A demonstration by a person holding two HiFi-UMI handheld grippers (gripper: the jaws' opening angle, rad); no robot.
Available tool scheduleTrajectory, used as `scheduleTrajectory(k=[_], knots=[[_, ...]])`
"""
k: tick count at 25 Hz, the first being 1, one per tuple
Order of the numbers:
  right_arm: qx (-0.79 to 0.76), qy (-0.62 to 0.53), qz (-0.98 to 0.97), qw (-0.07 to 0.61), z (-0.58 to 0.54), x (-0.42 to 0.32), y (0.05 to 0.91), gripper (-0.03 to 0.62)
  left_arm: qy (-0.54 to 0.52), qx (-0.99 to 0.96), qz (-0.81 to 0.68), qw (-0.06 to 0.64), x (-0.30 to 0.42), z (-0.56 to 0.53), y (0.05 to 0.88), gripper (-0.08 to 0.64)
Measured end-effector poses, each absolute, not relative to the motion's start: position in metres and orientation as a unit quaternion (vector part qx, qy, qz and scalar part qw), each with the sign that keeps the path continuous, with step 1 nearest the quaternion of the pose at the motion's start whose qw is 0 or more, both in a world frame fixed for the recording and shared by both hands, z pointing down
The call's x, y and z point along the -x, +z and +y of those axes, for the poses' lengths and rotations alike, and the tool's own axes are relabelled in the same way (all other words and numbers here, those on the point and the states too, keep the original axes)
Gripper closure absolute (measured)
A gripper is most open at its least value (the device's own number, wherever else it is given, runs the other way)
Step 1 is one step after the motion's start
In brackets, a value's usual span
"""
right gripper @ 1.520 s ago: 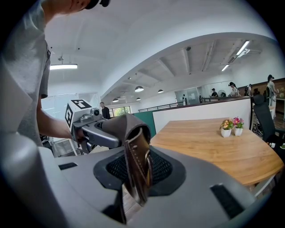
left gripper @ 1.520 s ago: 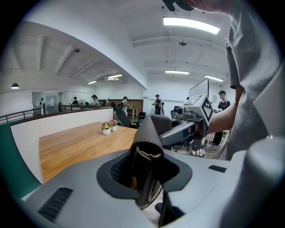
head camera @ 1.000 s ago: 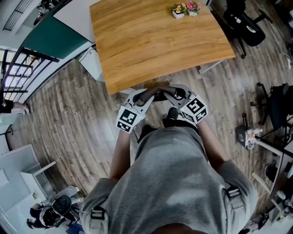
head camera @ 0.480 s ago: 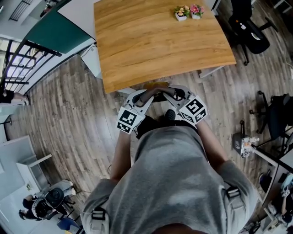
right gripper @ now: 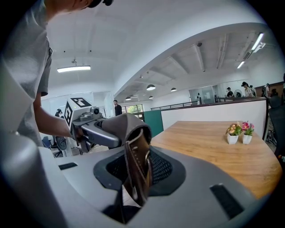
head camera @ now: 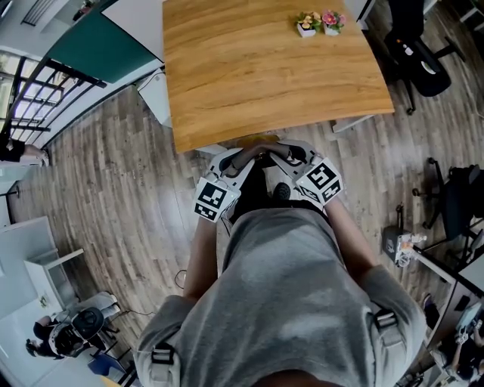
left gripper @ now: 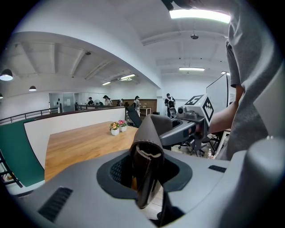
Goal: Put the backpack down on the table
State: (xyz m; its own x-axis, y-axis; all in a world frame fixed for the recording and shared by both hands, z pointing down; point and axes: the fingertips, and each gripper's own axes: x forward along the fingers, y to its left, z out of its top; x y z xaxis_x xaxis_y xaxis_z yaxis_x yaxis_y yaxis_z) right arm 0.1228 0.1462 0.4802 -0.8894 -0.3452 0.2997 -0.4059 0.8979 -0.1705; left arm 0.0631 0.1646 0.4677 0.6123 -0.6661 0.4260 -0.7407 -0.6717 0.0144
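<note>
Backpack handle: a folded brown leather strap is the only part of the backpack shown plainly. It is held in the air just short of the table's near edge, at 6 o'clock from the middle of the tabletop in the head view.
Backpack body: a dark mass is glimpsed under the grippers, in front of the person's grey shirt. It is judged to be the bag hanging from the strap, though little of it is shown.
Left gripper: clamped on the strap, which is pinched edge-on between the jaws in the left gripper view. The jaws are kept apart only by the thickness of the leather.
Right gripper: likewise closed on the same strap, from the opposite side, so that the two grippers meet tip to tip over the handle.
Table: the light wooden table lies at 12 o'clock from the grippers. No part of the backpack is resting on it.
Flower pots: two small white flower pots are set at 1 o'clock, by the far edge — well apart from the grippers.
Step in hand: the carry to the table is judged to be under way, and the setting-down has not yet been done.
Next move: the bag would need to be raised clear of the near edge and carried toward 12 o'clock. It would then be lowered onto bare wood — short of the pots — before either grip is released.
</note>
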Motion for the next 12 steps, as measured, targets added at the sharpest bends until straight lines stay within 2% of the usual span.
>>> scheduleTrajectory(k=[12], knots=[[-0.200,0.108,-0.963,0.148,0.109,-0.114,0.483,0.499,0.192,-0.900,-0.383,0.088,-0.053,0.125,0.471,0.443]])
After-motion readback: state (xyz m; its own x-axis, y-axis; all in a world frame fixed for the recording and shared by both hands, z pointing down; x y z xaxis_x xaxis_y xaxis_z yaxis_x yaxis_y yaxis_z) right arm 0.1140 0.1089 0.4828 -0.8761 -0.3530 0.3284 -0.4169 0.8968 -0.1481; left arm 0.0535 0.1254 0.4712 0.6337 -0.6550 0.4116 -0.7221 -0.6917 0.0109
